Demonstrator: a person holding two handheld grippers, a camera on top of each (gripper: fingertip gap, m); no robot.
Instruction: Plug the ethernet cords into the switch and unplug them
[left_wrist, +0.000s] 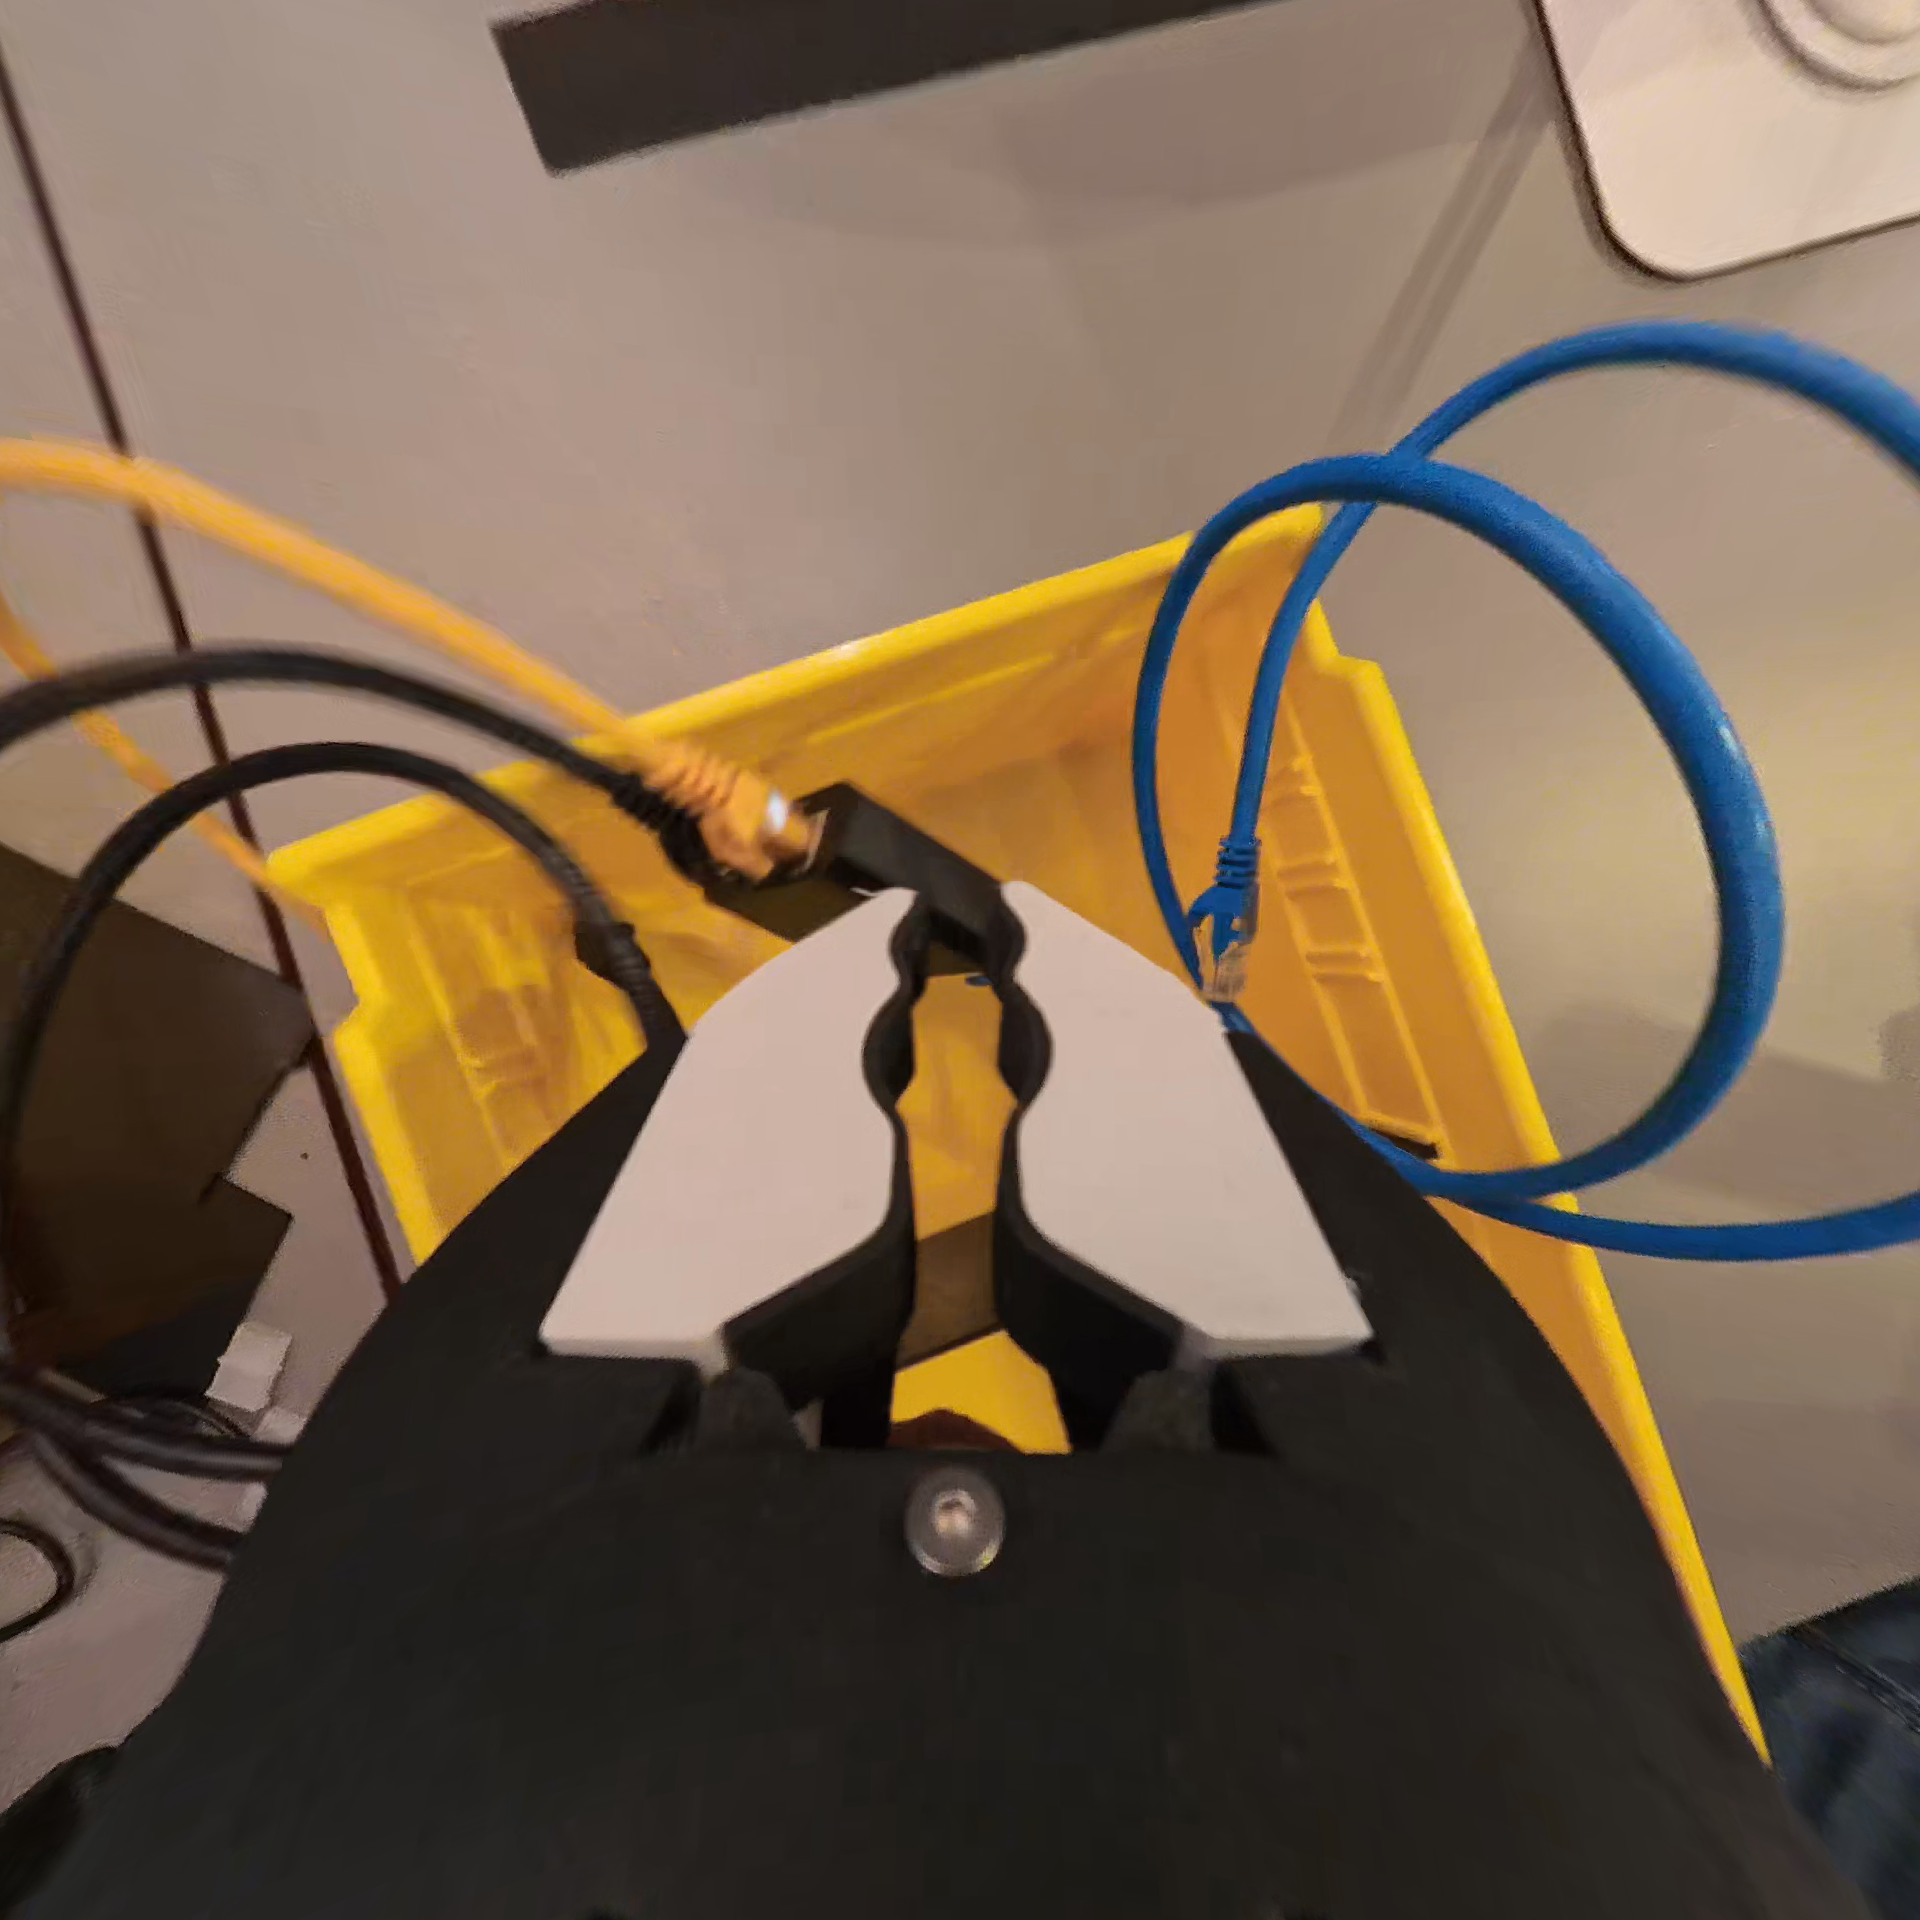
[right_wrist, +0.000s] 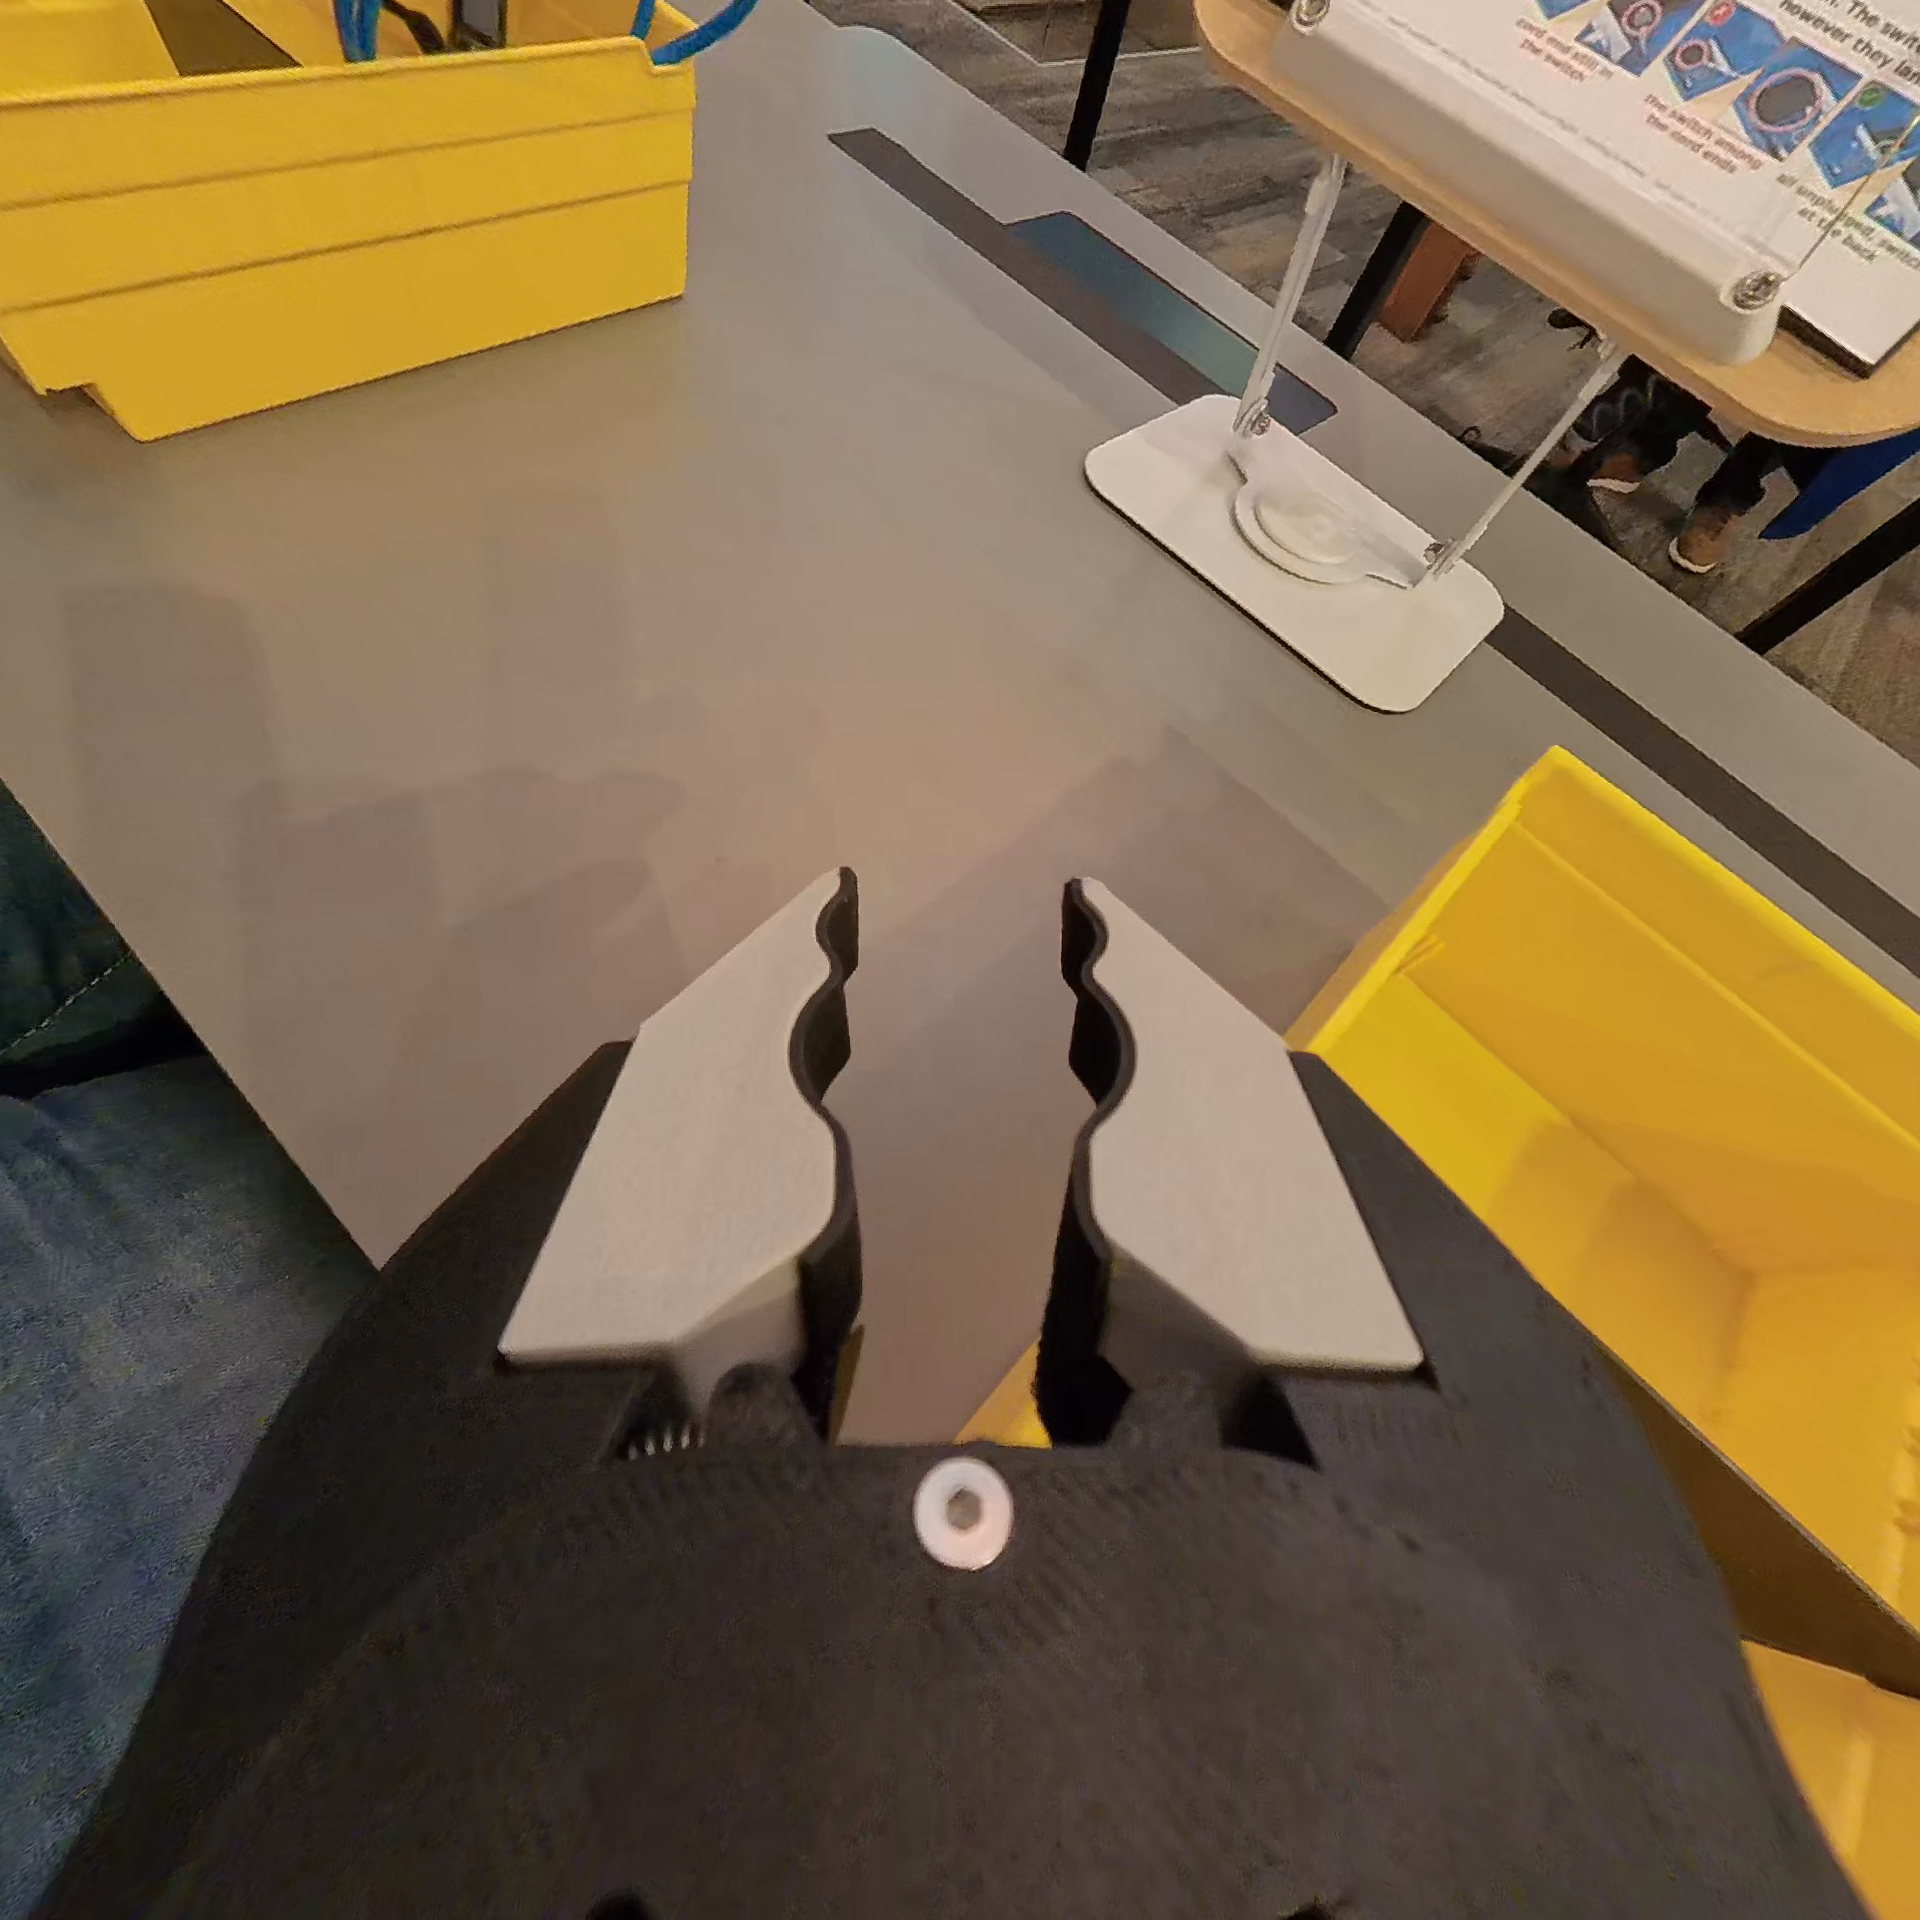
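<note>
In the left wrist view my left gripper (left_wrist: 958, 914) is shut on a small black switch (left_wrist: 902, 864) and holds it above a yellow bin (left_wrist: 1351, 935). A yellow ethernet cord (left_wrist: 343, 577) and a black cord (left_wrist: 488, 707) are plugged into the switch's left end. A blue ethernet cord (left_wrist: 1621, 623) hangs in loops to the right, and its clear plug (left_wrist: 1228, 948) dangles free beside my right finger. In the right wrist view my right gripper (right_wrist: 958, 914) is open and empty above the grey table (right_wrist: 623, 623).
A yellow bin (right_wrist: 343, 229) holding blue cable stands far left in the right wrist view. Another yellow bin (right_wrist: 1621, 1195) sits at the right. A white stand base (right_wrist: 1299, 551) carries an instruction sheet near the table's far edge. Dark boxes and cables (left_wrist: 135, 1143) lie at the left. One gripper's finger ends stand about 50 cm off the other's.
</note>
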